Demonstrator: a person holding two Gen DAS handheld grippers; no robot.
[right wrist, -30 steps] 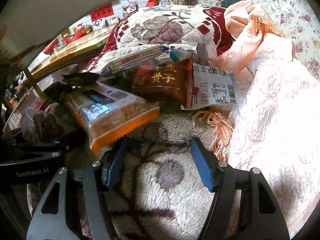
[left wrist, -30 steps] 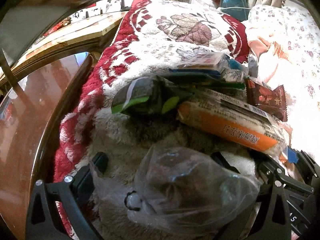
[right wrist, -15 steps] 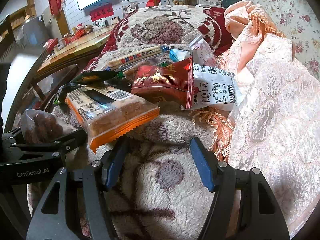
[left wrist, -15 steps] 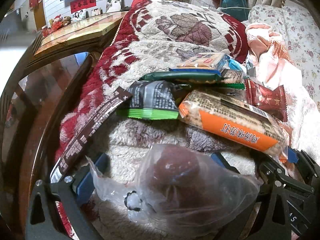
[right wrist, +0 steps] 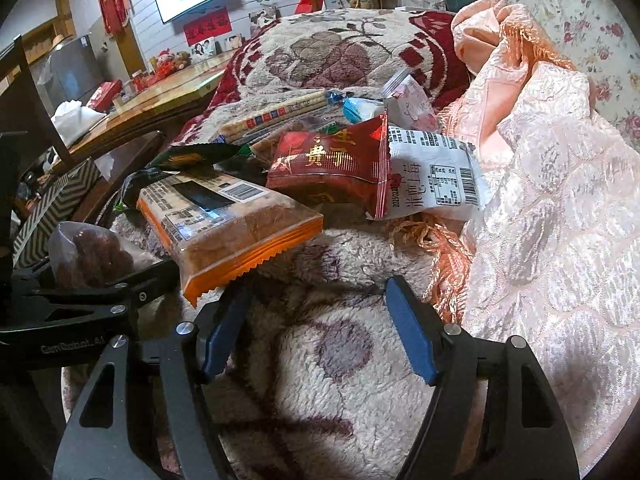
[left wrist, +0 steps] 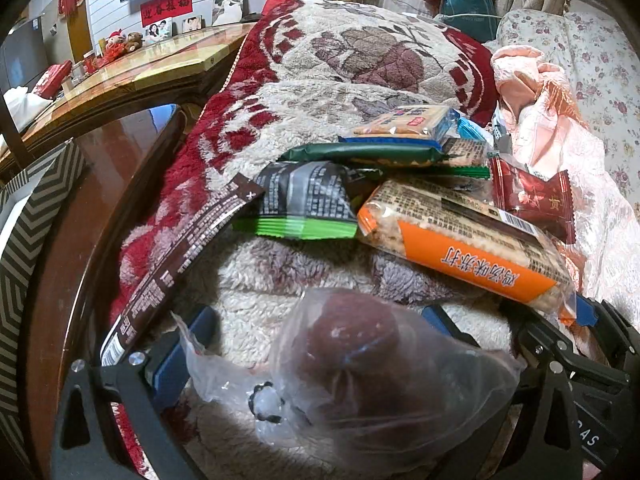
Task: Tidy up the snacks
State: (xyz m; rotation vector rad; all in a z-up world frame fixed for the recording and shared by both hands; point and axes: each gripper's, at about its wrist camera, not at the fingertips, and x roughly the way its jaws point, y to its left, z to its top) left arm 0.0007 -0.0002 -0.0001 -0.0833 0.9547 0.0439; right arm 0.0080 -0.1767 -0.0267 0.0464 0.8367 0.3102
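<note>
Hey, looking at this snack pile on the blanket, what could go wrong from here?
The left hand-held gripper holds only a thin clear bag of brown treats; its loose plastic could slip or tear. The long brown packet lies at the blanket edge and may slide off. The orange cracker pack sits just before the open right hand-held gripper, so a push could topple the stacked snacks.

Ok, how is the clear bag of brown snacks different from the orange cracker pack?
The clear bag is soft, lumpy and unprinted, showing dark brown pieces inside; the orange cracker pack is long, flat and covered in print. The bag sits between the left gripper fingers, which look closed on it; the pack lies loose on the blanket, leaning on other snacks. Both are sealed plastic with the food visible.
</note>
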